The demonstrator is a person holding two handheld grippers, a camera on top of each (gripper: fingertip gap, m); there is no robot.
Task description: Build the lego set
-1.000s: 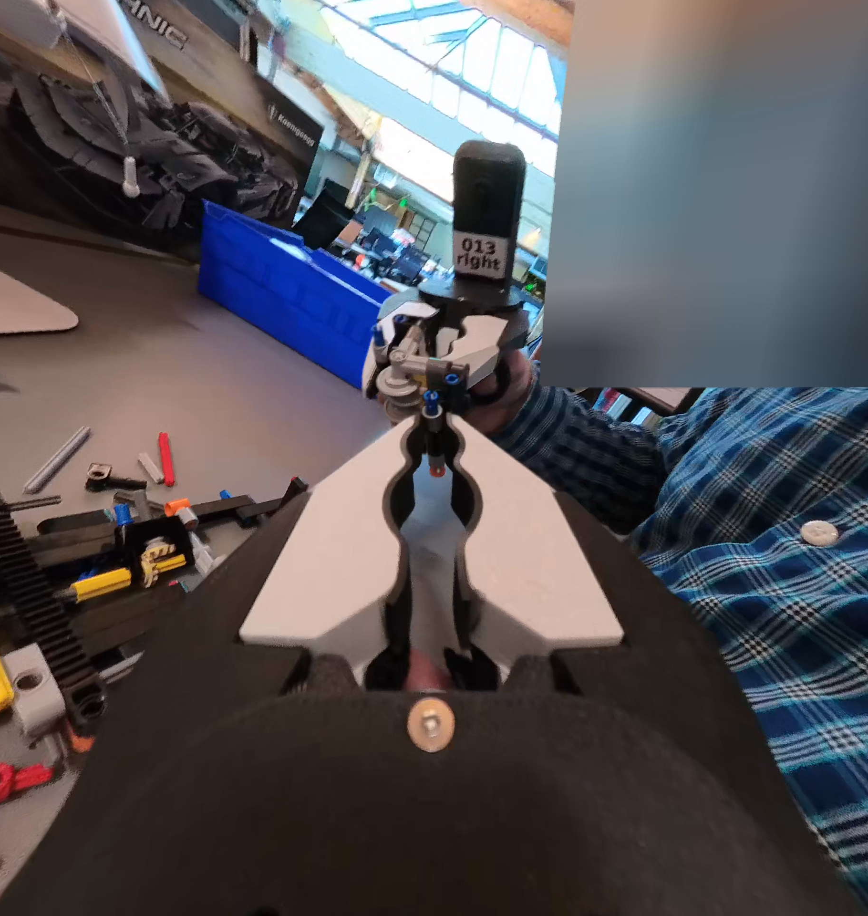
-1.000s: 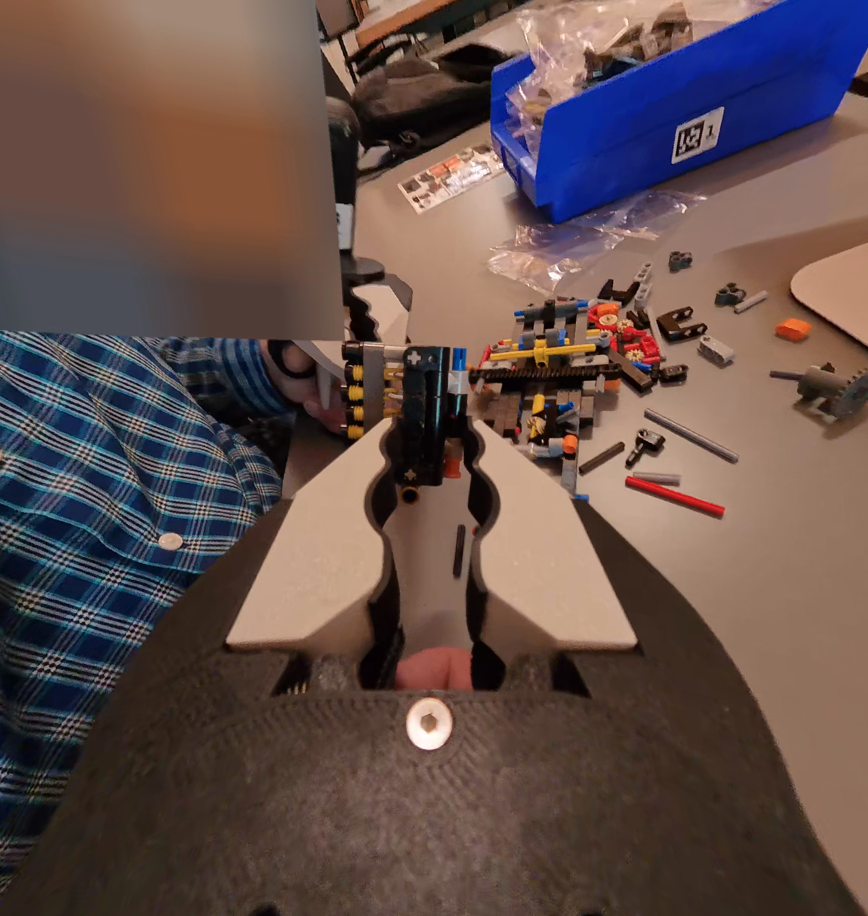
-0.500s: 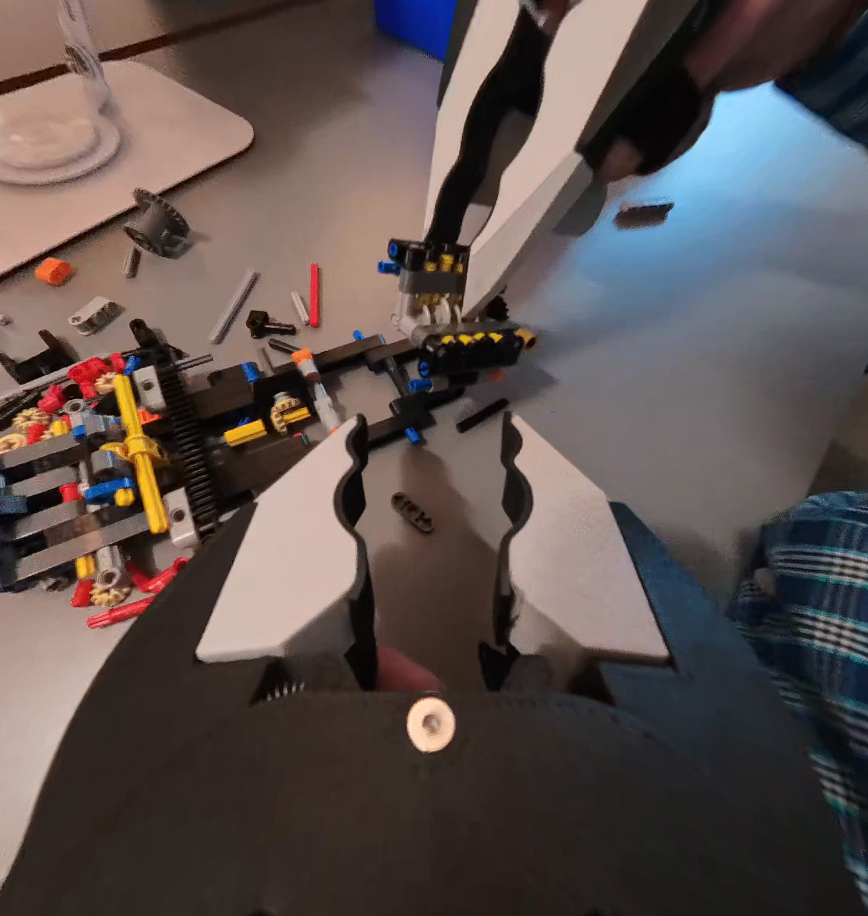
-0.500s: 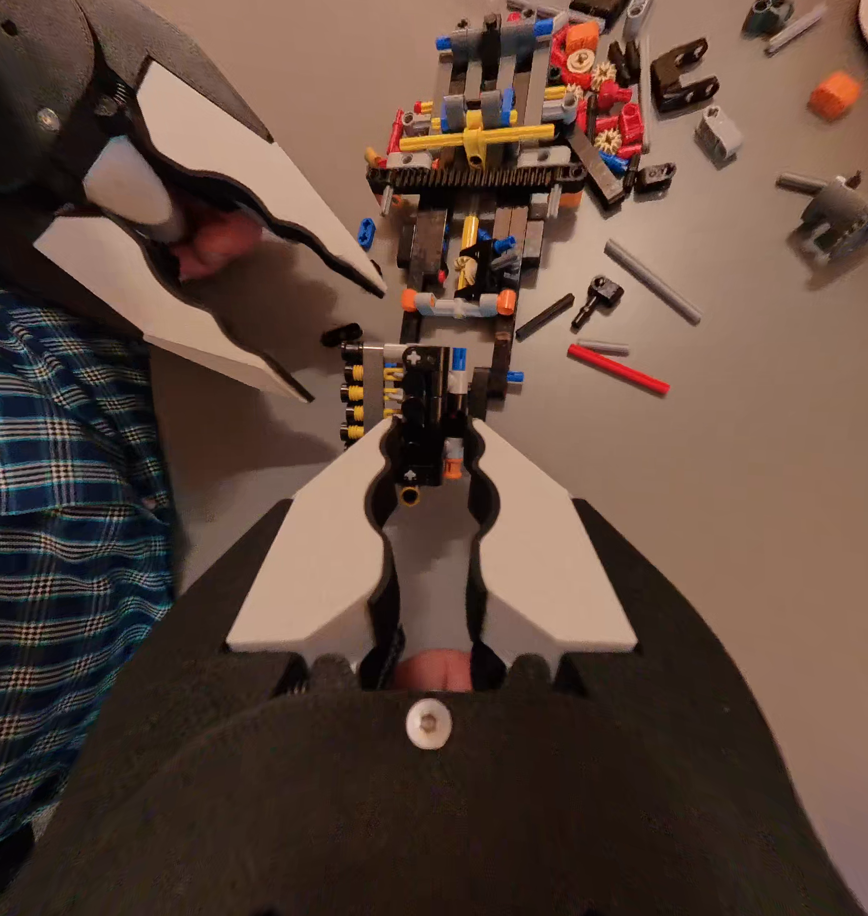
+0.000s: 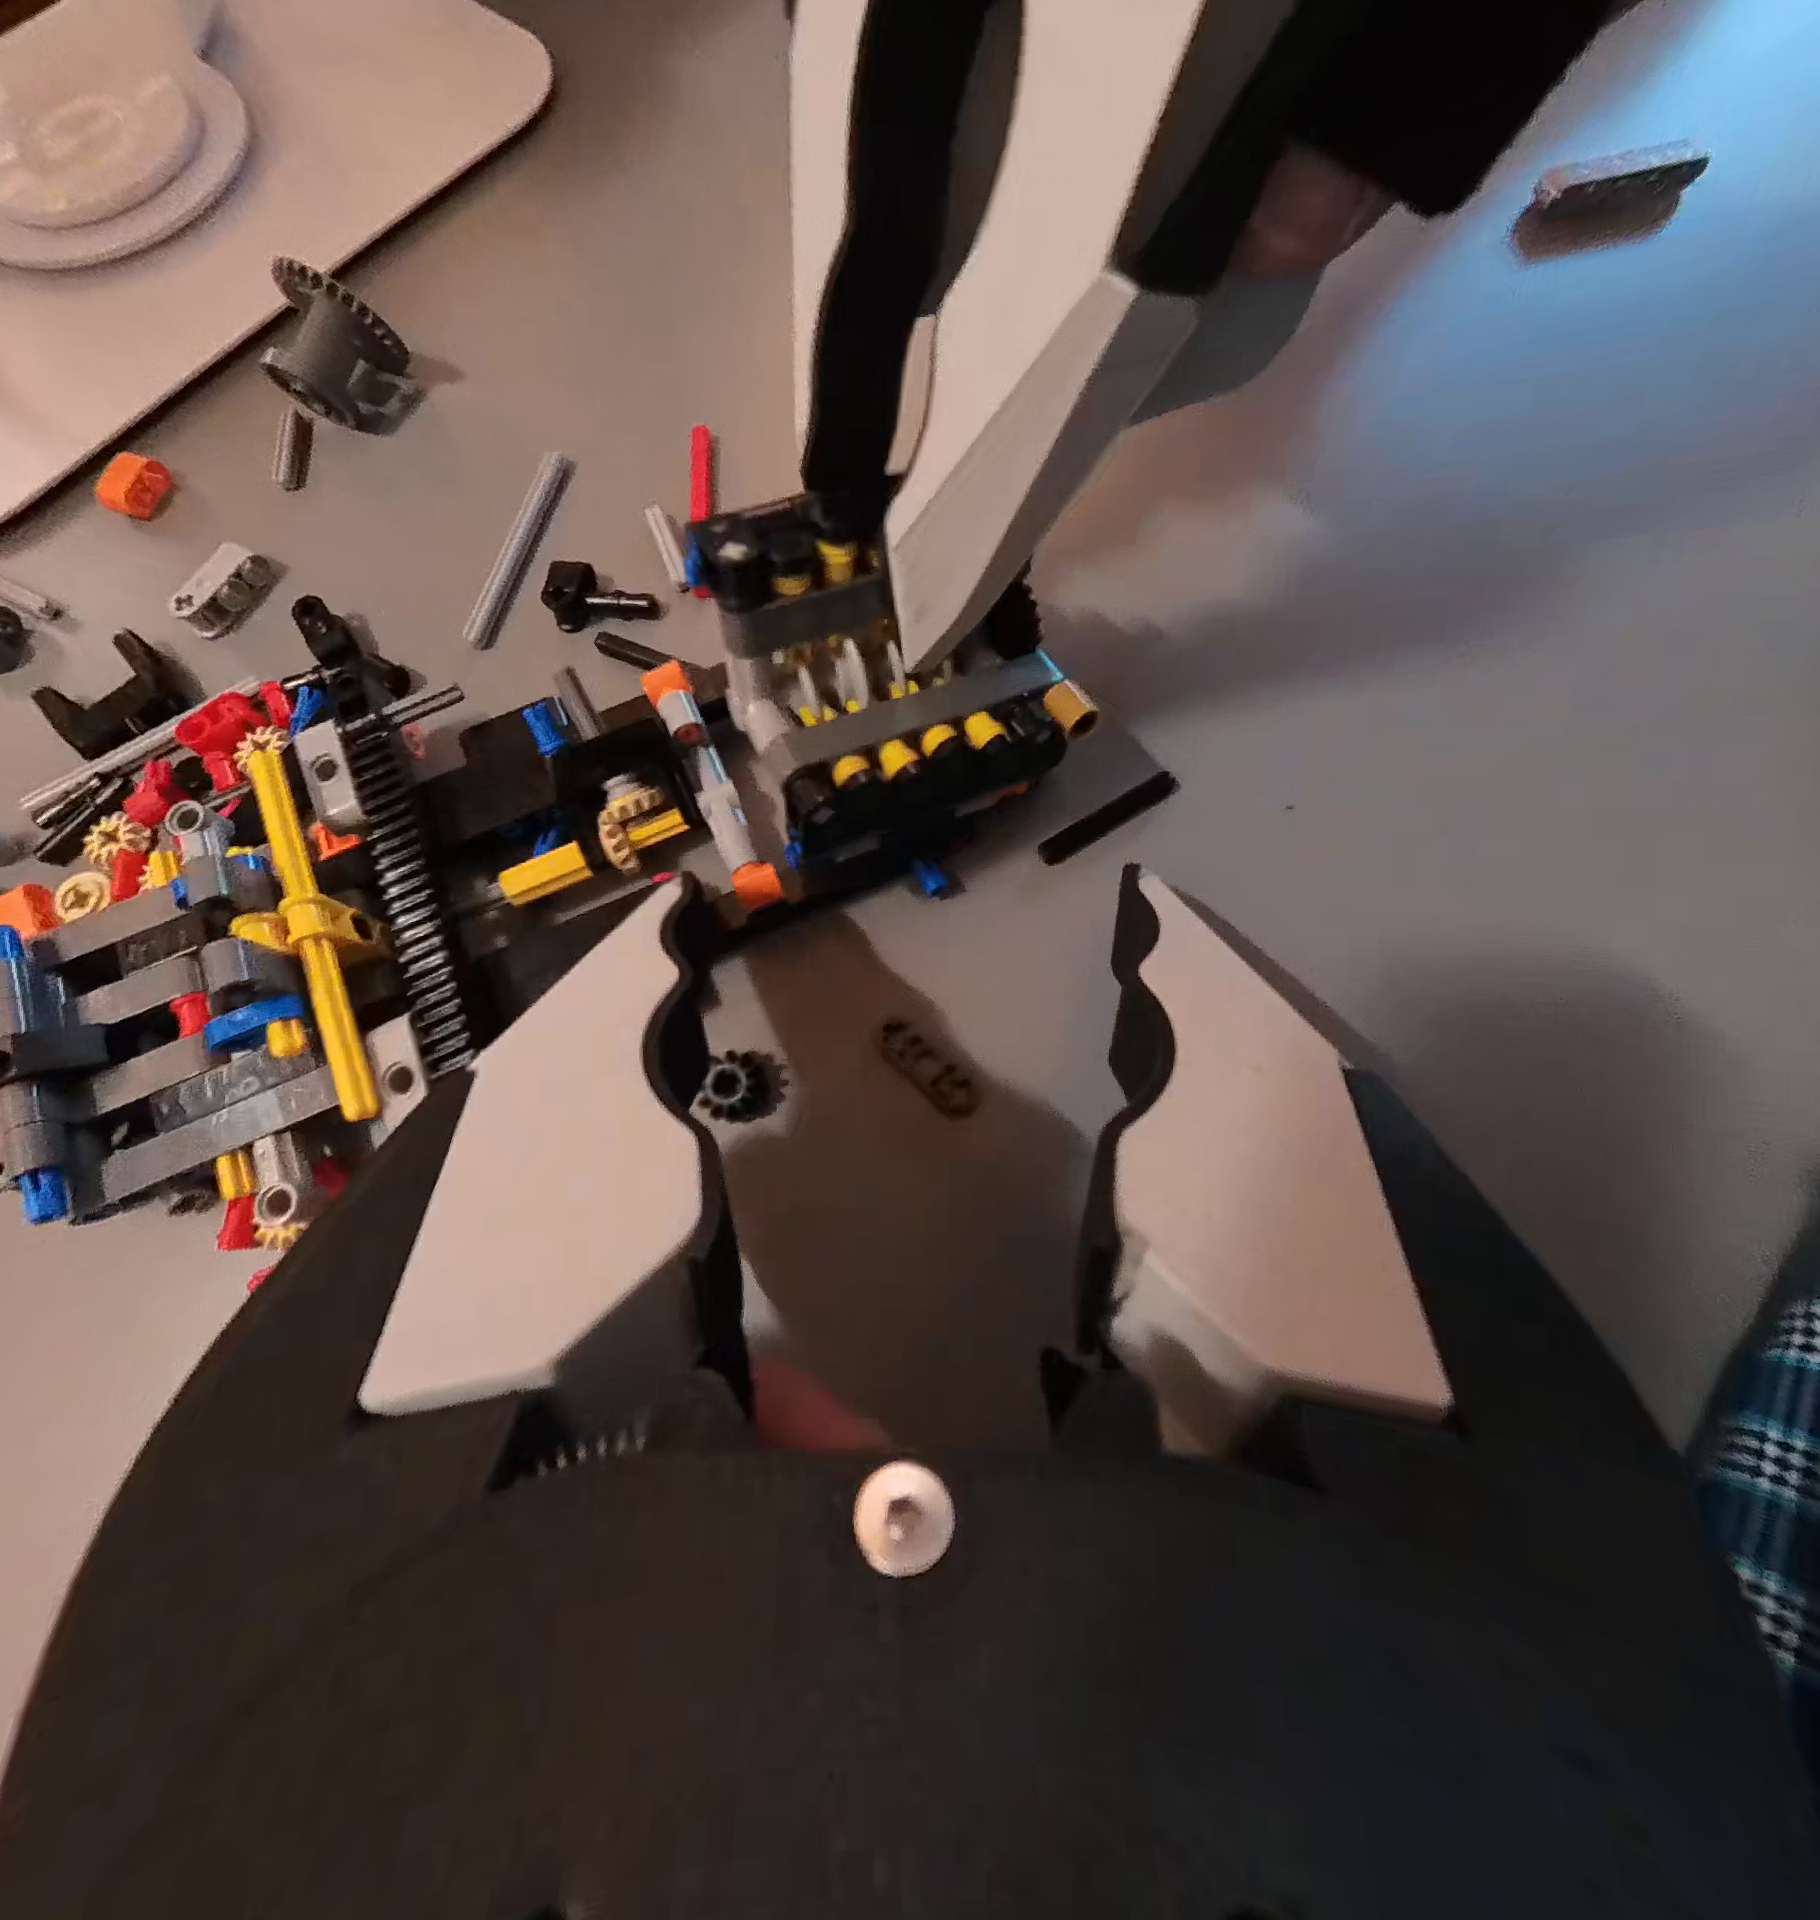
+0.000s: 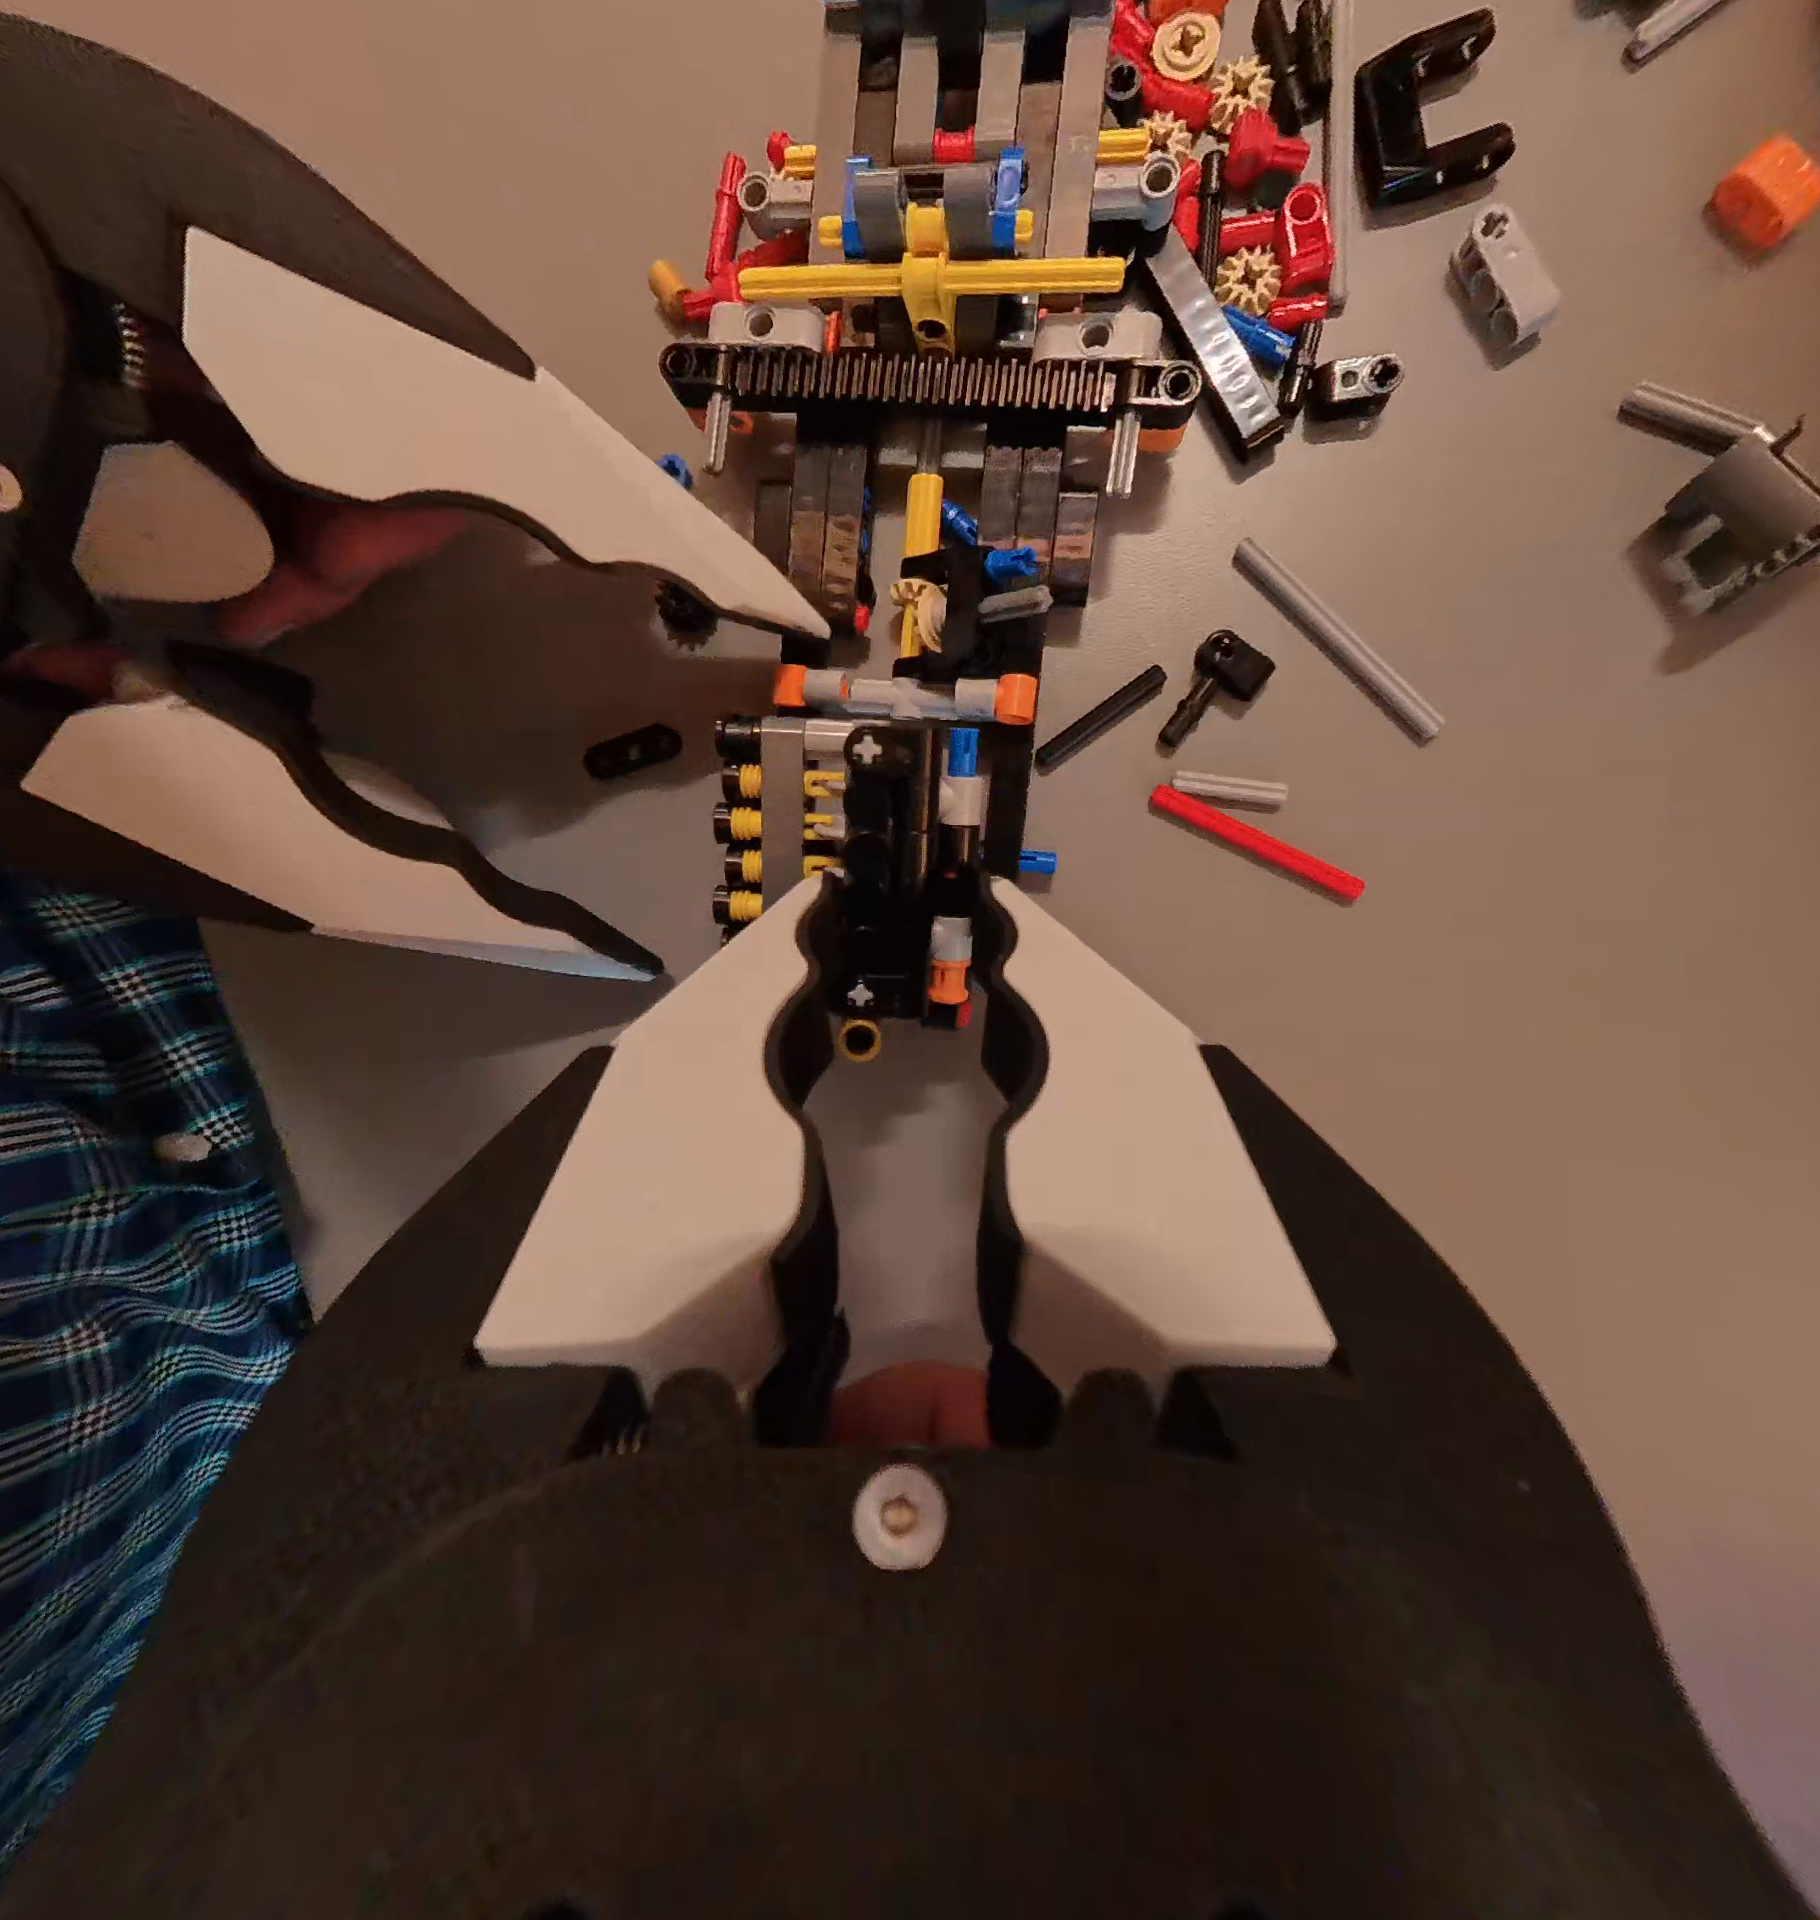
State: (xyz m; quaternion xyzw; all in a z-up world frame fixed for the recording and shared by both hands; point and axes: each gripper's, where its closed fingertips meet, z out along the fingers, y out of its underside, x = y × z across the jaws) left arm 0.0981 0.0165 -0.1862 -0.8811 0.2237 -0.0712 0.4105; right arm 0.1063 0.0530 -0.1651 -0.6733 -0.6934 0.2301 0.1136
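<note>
Right gripper (image 6: 901,914) clamps one black lego sub-assembly (image 6: 870,862) with four yellow pins; left gripper (image 5: 906,914) gapes empty.

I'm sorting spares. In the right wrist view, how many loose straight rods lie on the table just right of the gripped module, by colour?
Beside the module:
Red rod: 1
Grey rods: 2, one long, one short
Black rod: 1
Total: 4
</note>
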